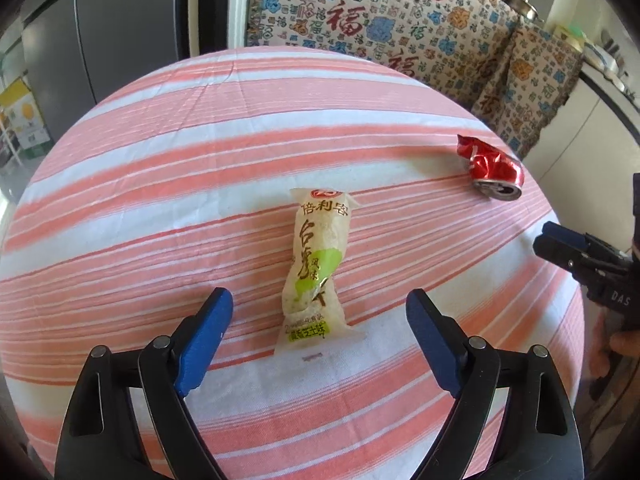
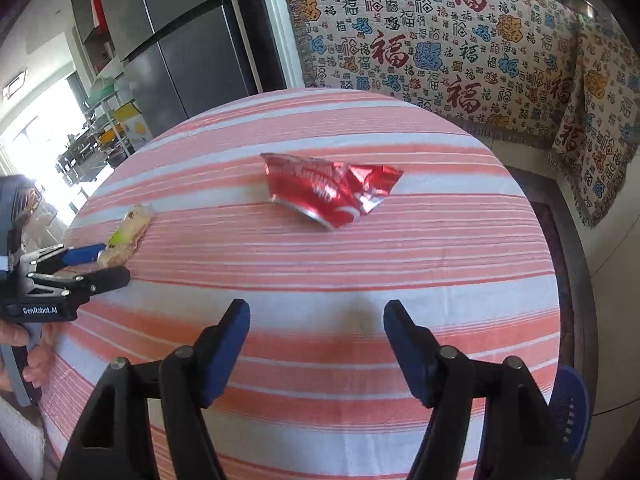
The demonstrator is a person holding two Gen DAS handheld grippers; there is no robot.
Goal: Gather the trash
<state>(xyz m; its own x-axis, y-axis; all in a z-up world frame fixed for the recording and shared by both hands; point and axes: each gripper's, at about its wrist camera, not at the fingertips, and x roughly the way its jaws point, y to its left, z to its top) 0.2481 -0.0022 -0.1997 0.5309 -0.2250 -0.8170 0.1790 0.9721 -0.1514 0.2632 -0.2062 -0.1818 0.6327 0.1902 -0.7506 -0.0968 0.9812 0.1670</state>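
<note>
A crumpled pale snack wrapper (image 1: 318, 256) with green print lies on the striped tablecloth (image 1: 160, 168). My left gripper (image 1: 319, 298) is open, its blue pads standing either side of the wrapper's near end without touching it. A crushed red can (image 2: 332, 188) lies farther back on the cloth, beyond my right gripper (image 2: 317, 307), which is open with nothing between its fingers. The can (image 1: 494, 170) also shows at the right of the left wrist view, with the right gripper's fingers (image 1: 560, 242) below it. In the right wrist view the left gripper (image 2: 105, 266) sits by the wrapper (image 2: 128, 232).
The table is round and its edge drops off on all sides. Behind it stands furniture draped in a patterned cloth (image 2: 440, 52), with a grey refrigerator (image 2: 180, 40) to the left. A blue perforated basket (image 2: 570, 404) sits below the table's right edge.
</note>
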